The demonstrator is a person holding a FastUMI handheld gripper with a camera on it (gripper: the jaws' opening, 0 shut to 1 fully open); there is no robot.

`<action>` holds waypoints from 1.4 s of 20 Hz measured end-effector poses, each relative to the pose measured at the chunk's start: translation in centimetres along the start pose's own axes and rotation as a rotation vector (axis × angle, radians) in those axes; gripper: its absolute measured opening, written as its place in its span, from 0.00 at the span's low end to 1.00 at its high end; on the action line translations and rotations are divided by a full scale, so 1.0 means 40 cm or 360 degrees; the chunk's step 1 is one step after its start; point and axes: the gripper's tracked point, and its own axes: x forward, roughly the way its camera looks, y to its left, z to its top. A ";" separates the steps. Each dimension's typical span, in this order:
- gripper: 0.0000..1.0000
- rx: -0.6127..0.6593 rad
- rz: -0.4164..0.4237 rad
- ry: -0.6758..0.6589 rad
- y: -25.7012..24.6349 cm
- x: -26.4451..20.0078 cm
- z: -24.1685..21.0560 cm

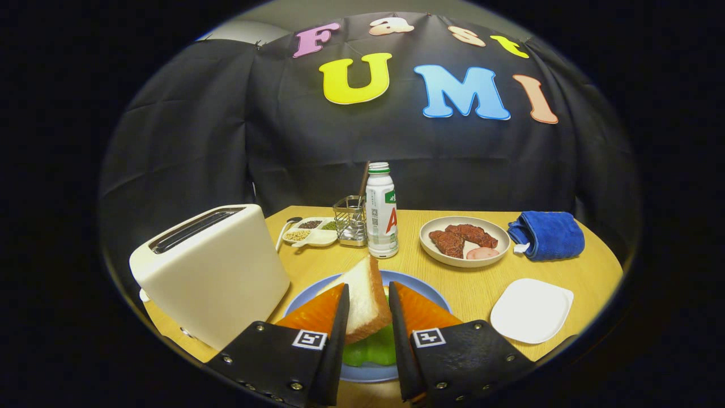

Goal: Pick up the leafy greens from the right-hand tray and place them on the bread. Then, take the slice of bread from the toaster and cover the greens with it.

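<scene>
My gripper [368,288] is shut on a slice of bread [362,303], white with a brown crust, which stands tilted on edge between the two fingers. Directly beneath it lie the leafy greens [371,350], bright green, on a blue plate [422,286]. The held slice hides whatever lies under the greens. The cream toaster [215,272] stands just left of the plate, and its top slots look dark. To the right of the plate, beside the right finger, sits the white right-hand tray [531,310] with nothing on it.
Beyond the plate stand a white bottle [380,212], a wire caddy [349,220] and a divided dish of seeds [310,231] with a spoon. A beige plate of meat [464,241] and a folded blue towel [546,233] lie at the back right.
</scene>
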 end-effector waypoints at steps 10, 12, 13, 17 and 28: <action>0.44 -0.0034 0.0017 -0.0152 0.000 -0.051 0.083; 0.44 -0.0043 0.0014 -0.0204 -0.009 -0.078 0.113; 0.44 -0.0056 0.0004 -0.0236 -0.021 -0.095 0.126; 0.44 -0.0066 -0.0082 -0.0368 -0.105 -0.172 0.152; 0.53 -0.0114 -0.0311 -0.0445 -0.472 -0.298 0.069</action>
